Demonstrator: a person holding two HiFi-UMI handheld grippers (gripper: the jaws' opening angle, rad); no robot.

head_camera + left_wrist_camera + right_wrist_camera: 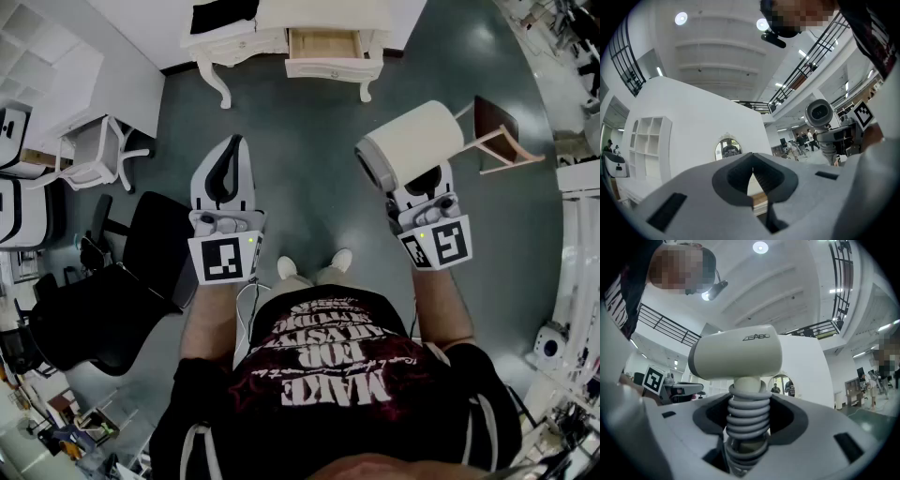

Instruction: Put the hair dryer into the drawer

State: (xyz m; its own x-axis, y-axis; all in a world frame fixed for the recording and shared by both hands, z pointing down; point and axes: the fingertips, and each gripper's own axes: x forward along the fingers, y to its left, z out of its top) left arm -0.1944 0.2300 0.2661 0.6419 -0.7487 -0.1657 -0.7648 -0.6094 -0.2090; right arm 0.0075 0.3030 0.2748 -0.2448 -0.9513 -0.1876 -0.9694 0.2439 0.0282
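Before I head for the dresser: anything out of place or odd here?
Nothing stands out. The right gripper holds the hair dryer by its handle, with the cord coiled neatly round it. The drawer ahead stands open. The left gripper is shut and empty.

The hair dryer (412,141) sits right of the left gripper (232,142), drawer (323,44) beyond.
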